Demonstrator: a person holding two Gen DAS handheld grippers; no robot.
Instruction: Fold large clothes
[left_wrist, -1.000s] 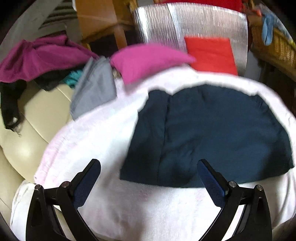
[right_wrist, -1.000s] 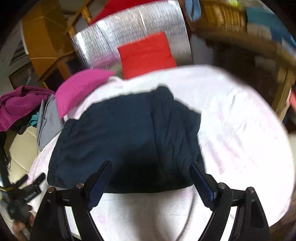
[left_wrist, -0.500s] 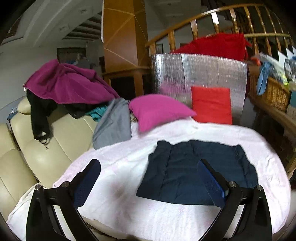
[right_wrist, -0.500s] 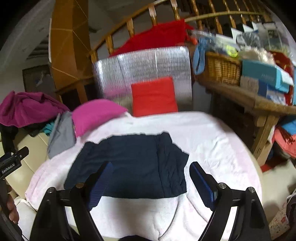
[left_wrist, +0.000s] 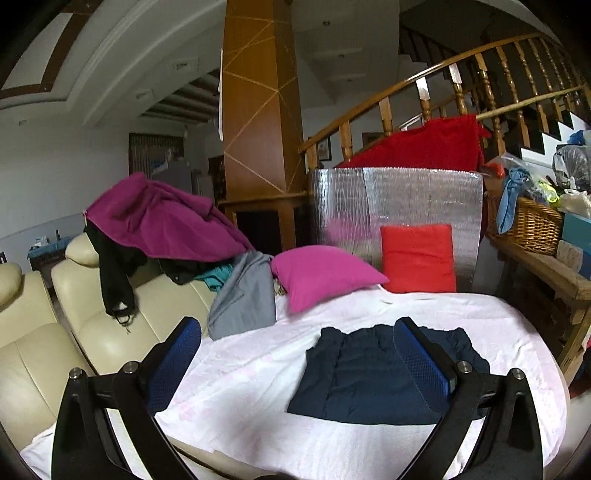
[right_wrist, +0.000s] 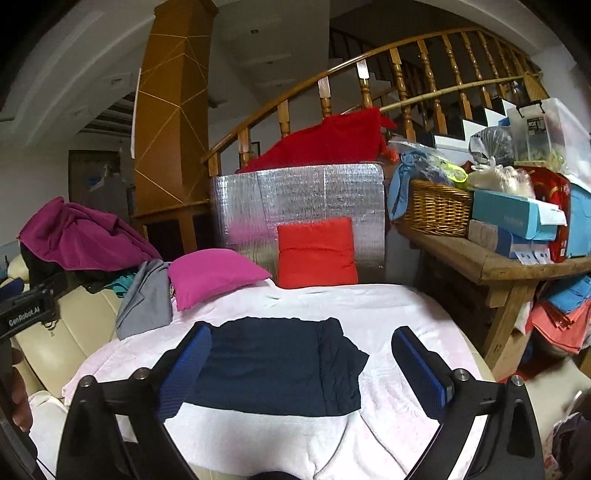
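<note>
A folded dark navy garment (left_wrist: 362, 376) lies flat on the pale pink cover (left_wrist: 251, 373) of the work surface; it also shows in the right wrist view (right_wrist: 273, 369). My left gripper (left_wrist: 295, 336) is open and empty, held back and above the garment's near left side. My right gripper (right_wrist: 301, 347) is open and empty, held back above the garment's near edge. Neither touches the cloth.
A pile of unfolded clothes, magenta (left_wrist: 162, 218) and grey (left_wrist: 247, 295), lies on the cream sofa (left_wrist: 92, 314) at left. Magenta pillow (right_wrist: 214, 273), red cushion (right_wrist: 317, 251) and silver foil board (right_wrist: 295, 199) stand behind. A wooden bench (right_wrist: 480, 266) with a basket stands at right.
Both grippers have pulled back and tilted up from close over the navy garment, so the room now shows. The garment stays flat and folded. Both stay open.
</note>
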